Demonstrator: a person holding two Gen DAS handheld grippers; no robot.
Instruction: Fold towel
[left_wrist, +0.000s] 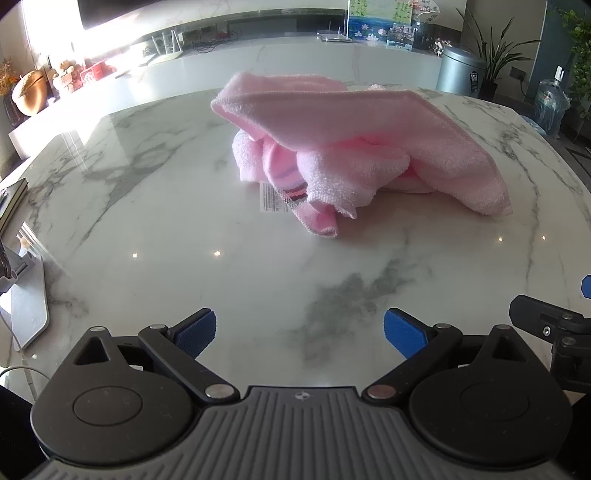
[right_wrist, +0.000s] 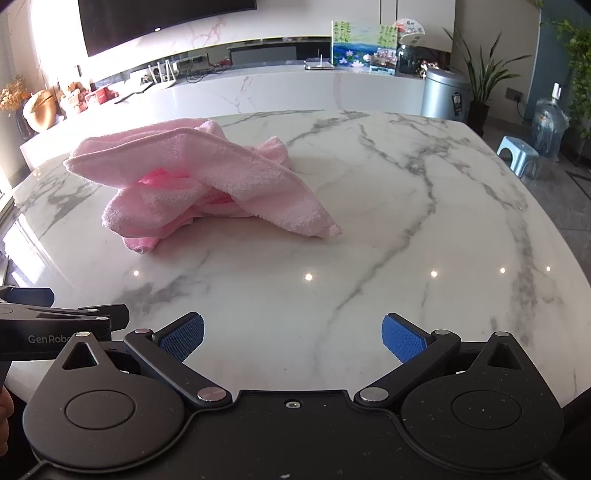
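Ahead, crumpled pink towel (left_wrist: 354, 147) on marble table (left_wrist: 147, 229); both tools spread wide, empty.

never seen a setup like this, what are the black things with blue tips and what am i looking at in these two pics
Those are two hand-held gripping tools; a person carries one in each hand. Each picture comes from a camera mounted on one tool, looking forward past its two blue-padded fingers. The first shows the left tool, the second the right tool. Both are open and hold nothing. Ahead, a crumpled pink towel lies on a white marble table, waiting to be folded.
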